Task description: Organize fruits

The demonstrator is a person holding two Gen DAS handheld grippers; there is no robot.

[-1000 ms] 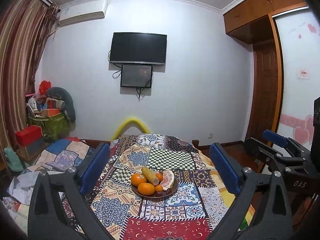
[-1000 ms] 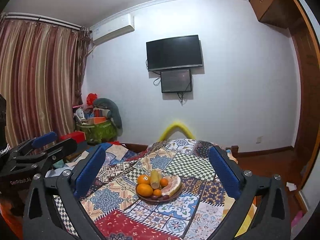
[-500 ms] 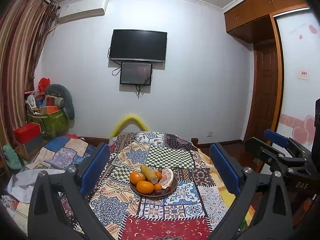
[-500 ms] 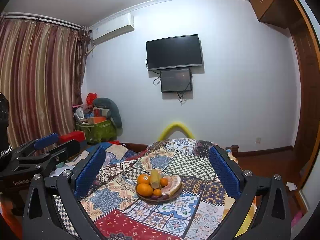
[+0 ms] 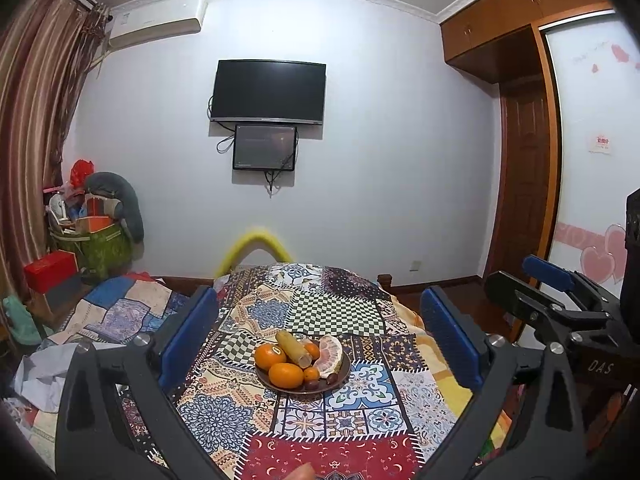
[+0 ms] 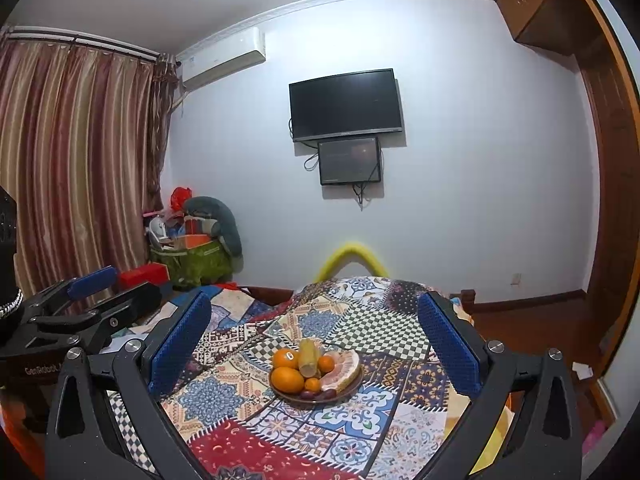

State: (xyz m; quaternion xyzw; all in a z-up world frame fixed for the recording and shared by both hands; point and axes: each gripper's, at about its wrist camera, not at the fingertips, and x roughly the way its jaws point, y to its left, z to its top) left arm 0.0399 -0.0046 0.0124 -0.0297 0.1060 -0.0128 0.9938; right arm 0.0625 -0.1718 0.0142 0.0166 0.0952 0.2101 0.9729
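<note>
Patchwork tablecloth [image 5: 352, 408] bears a fruit plate [image 5: 280, 390], its berries indistinct; both grippers' jaws spread

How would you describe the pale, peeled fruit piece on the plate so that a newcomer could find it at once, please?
Start at the patchwork tablecloth and find the dark round plate of fruit near its middle. On the plate's right side lies the pomelo wedge. Unlike the round oranges and the yellowish stick beside it, it is a pale pink crescent with a white rind.
</note>
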